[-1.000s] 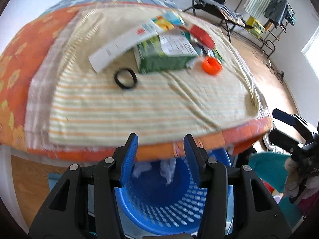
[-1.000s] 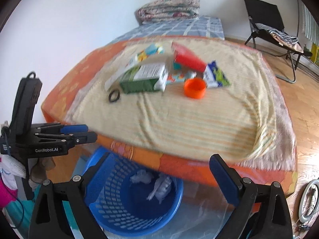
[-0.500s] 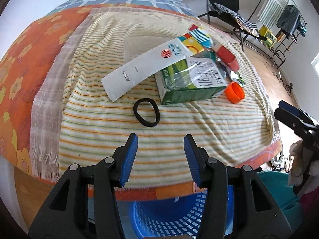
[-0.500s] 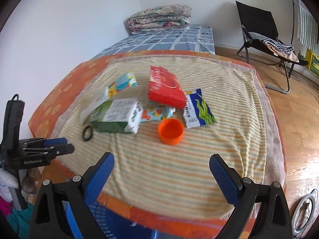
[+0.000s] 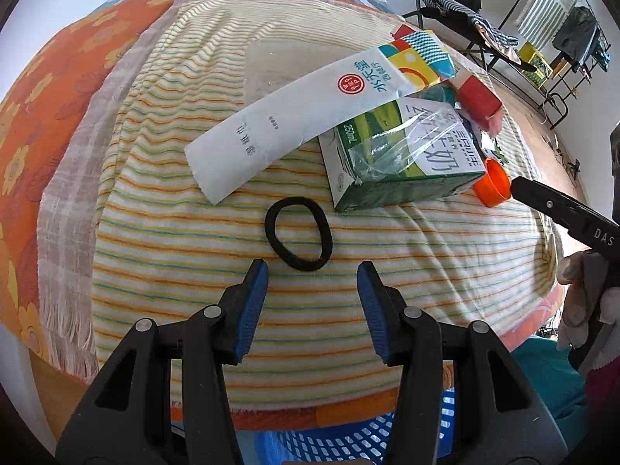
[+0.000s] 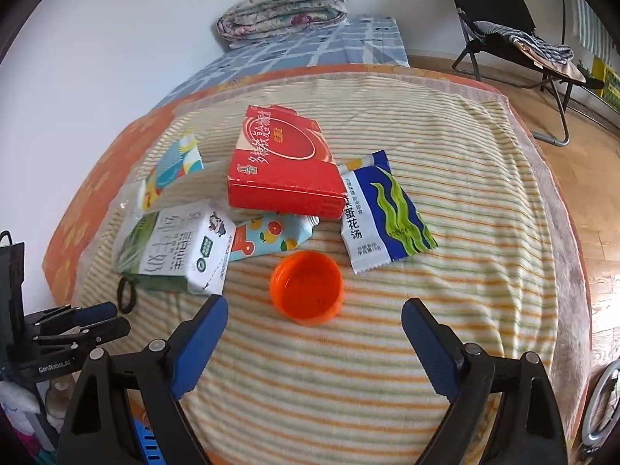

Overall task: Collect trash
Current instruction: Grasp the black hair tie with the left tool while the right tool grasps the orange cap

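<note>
Trash lies on a striped blanket (image 5: 201, 232) over a bed. A black hair band (image 5: 298, 233) sits just beyond my left gripper (image 5: 312, 271), which is open and holds nothing. Behind the band lie a long white wrapper (image 5: 310, 116) and a green milk carton (image 5: 403, 159). My right gripper (image 6: 314, 316) hovers wide over an orange cap (image 6: 307, 286); its jaws are closing, and the cap lies just ahead of the tips, untouched. A red box (image 6: 283, 162), a blue soup packet (image 6: 383, 213) and a fruit-print carton (image 6: 267, 238) lie beyond the cap.
A blue slatted basket (image 5: 348, 441) stands on the floor below the bed's near edge. A folded quilt (image 6: 283, 7) lies at the far end of the bed. A black folding chair (image 6: 515, 31) stands on the wooden floor at the right.
Both grippers have moved from over the blue basket forward and down over the bed. The hair band and the orange cap now lie close ahead of their tips. The right jaws have narrowed a little.
</note>
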